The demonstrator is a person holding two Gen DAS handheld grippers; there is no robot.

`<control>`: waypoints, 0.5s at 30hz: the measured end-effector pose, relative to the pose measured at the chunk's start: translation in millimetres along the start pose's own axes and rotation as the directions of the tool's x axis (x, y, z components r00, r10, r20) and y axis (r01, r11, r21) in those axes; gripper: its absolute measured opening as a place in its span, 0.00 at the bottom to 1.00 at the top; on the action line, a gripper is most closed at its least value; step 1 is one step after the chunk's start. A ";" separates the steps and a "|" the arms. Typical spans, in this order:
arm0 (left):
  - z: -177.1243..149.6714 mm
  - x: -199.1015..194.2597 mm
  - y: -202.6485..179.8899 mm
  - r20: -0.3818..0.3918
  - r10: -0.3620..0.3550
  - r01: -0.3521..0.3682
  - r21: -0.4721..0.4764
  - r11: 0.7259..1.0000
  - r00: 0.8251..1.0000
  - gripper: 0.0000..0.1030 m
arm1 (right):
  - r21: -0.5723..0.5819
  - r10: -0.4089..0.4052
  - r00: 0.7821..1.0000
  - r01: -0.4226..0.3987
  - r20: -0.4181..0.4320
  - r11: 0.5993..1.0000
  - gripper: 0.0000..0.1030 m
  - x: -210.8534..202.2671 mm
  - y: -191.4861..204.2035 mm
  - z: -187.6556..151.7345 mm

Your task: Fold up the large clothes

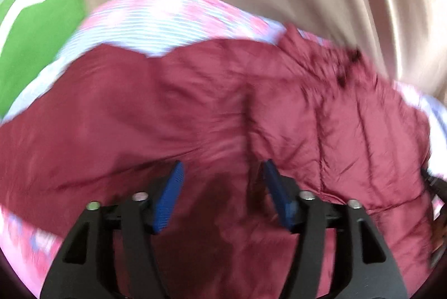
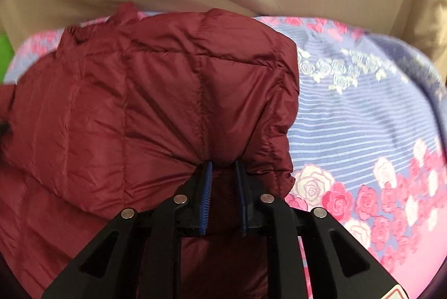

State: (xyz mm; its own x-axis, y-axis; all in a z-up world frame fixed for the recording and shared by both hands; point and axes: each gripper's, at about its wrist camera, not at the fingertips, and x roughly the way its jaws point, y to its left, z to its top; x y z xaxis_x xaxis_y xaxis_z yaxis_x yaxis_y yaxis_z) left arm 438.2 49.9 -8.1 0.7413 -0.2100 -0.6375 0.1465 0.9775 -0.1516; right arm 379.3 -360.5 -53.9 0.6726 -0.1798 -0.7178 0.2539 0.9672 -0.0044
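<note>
Right fingers (image 2: 223,163) pinch the maroon jacket (image 2: 156,92); left fingers (image 1: 223,167) spread apart above it.

No readable text, only part of a red-edged sticker (image 2: 395,294), its print illegible

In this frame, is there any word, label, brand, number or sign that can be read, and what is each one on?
No text can be read in either view.
Sticker on the right gripper body: only a corner with a red outline shows, cut off by the frame edge; unreadable.
Green object at the left edge: a white mark, blurred; no letters can be made out.
Maroon puffer jacket and floral bedsheet: no label or print with words visible.
</note>
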 end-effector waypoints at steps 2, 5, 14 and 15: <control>-2.8 -24.4 32.7 0.029 0.011 -0.008 -0.092 0.996 1.000 0.79 | -0.010 -0.006 1.000 0.006 0.001 1.000 0.16 -0.2 1.1 -0.1; -5.3 -62.9 106.5 0.046 0.089 -0.076 -0.240 0.968 0.995 0.82 | 0.026 0.033 0.999 -0.033 0.006 0.999 0.16 -3.3 -6.9 0.4; -40.3 -121.7 367.6 -0.076 0.304 -0.267 -0.701 0.661 0.950 0.83 | 0.043 0.091 0.995 -0.093 0.049 0.995 0.35 -79.0 3.3 -31.5; -44.2 -121.5 380.2 -0.084 0.317 -0.278 -0.719 0.638 0.945 0.82 | 0.037 0.098 0.994 -0.100 0.048 0.994 0.37 -85.8 6.0 -37.8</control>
State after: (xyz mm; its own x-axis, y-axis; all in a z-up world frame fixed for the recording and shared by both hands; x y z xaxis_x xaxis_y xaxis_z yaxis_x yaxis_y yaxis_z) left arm 374.9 446.3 -21.6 0.6917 0.1095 -0.7138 -0.5830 0.6679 -0.4625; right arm 296.9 -332.5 -18.7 0.7271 -0.0924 -0.6803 0.2109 0.9731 0.0932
